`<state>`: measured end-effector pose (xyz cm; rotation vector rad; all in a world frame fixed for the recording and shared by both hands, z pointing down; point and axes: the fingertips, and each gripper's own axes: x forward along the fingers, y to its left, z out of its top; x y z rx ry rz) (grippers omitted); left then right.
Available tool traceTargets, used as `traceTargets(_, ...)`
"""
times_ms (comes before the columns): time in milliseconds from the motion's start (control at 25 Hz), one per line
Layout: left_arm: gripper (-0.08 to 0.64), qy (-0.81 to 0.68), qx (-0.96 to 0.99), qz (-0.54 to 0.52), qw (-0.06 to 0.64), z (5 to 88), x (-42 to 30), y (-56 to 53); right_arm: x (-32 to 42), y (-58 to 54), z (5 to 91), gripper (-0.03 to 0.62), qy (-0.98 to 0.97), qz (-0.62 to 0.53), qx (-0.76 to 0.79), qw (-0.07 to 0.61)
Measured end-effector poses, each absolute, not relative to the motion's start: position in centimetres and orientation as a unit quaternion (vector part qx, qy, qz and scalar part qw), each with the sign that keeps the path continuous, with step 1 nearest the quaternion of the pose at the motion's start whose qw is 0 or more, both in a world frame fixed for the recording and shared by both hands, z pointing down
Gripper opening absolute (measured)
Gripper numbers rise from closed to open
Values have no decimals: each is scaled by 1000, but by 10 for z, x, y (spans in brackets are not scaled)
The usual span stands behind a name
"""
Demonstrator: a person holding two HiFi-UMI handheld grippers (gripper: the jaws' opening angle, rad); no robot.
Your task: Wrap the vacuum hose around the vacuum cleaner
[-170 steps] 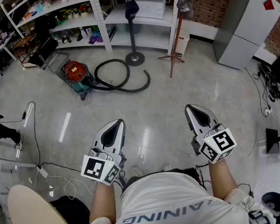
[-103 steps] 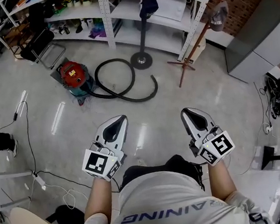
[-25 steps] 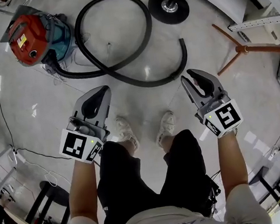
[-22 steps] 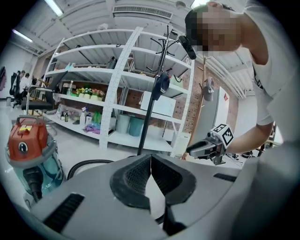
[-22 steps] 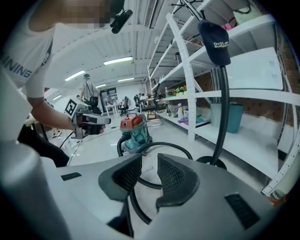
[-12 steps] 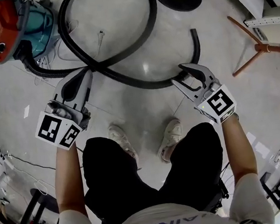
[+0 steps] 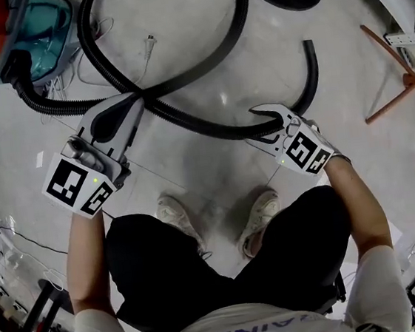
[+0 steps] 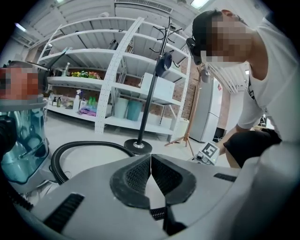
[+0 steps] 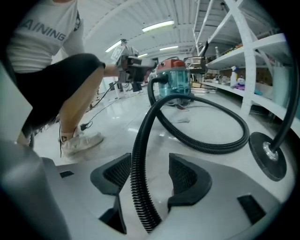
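Straddling the vacuum hose (image 9: 138, 154), the right tongs (image 9: 150, 163) are gaping, having just been opening; center the hose between them before squeezing. Left tongs (image 8: 150, 169) are sitting shut, empty.

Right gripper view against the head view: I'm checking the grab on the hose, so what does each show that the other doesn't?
Only the right gripper view shows the right gripper from close up: its jaws, which have just been opening, stand apart around the hose without clamping it. Only the head view shows the hose's free end and that gripper's marker cube. Both show the vacuum cleaner and the round stand base.
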<state>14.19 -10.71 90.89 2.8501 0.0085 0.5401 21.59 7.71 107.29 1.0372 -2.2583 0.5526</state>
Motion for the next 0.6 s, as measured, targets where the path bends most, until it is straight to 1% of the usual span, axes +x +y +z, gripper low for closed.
traceTargets(160,18,6,974,180,135,919,146,-106,198,94,1126,256,-853,194,333,352)
traceTargets(280,18,1,974,178,142,920,146,-110,192,103,1149,261,-852,184,307,381)
traceTargets(600,18,-5,972,181,152,926,142,-111,183,103,1183,261,-850,184,274,412)
